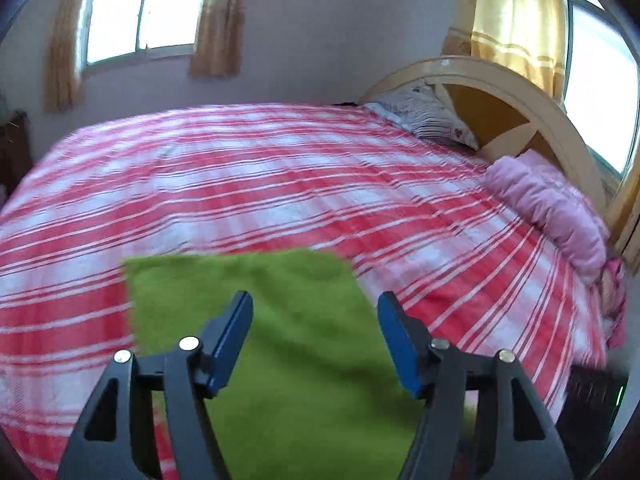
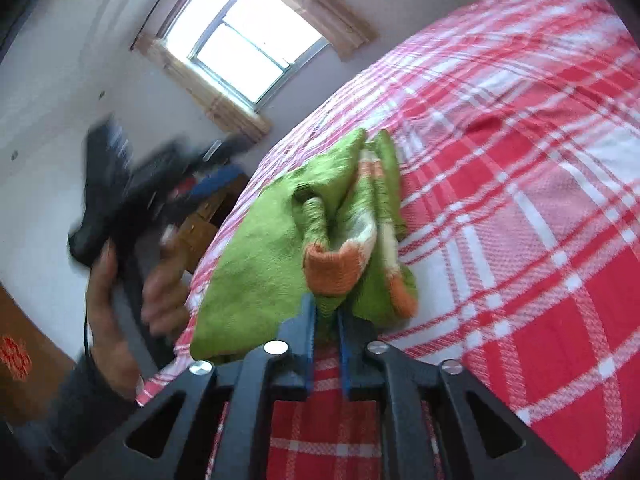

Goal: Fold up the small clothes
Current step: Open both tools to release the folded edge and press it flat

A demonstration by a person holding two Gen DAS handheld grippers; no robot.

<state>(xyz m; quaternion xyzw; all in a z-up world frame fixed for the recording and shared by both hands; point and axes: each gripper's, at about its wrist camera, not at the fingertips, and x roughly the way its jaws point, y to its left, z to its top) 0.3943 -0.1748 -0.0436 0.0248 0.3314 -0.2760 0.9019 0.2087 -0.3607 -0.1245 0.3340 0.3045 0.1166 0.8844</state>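
A: What are your left tongs (image 1: 316, 312) doing?

B: Your left tongs stand wide apart with nothing between the blue pads. The green cloth (image 1: 280, 320) lies below them on the bed (image 1: 280, 168), and neither pad touches it in the left wrist view.

A: And your right tongs (image 2: 326, 312)?

B: Their jaws stand only a narrow way apart, and a bunched corner of the green cloth sits right at the tips. Whether the pads press on that fabric, you cannot tell from this angle; the fold hides the contact.

A: Where does the cloth lie for you?

B: On the red and white checked bedspread (image 2: 520, 200), near the edge of the bed closest to you. One part lies flat, plain green. The part nearest your right tongs is heaped in folds that show orange and white bands (image 2: 332, 268).

A: What else do you see?

B: Your left hand (image 2: 116, 304) holds the other tool off the side of the bed, blurred. Up at the head of the bed a pink quilt (image 1: 548, 212) is rolled against the curved headboard (image 1: 520, 92), with a patterned pillow (image 1: 428, 116) beside it. Yellow curtains (image 1: 516, 20) hang at the window behind.
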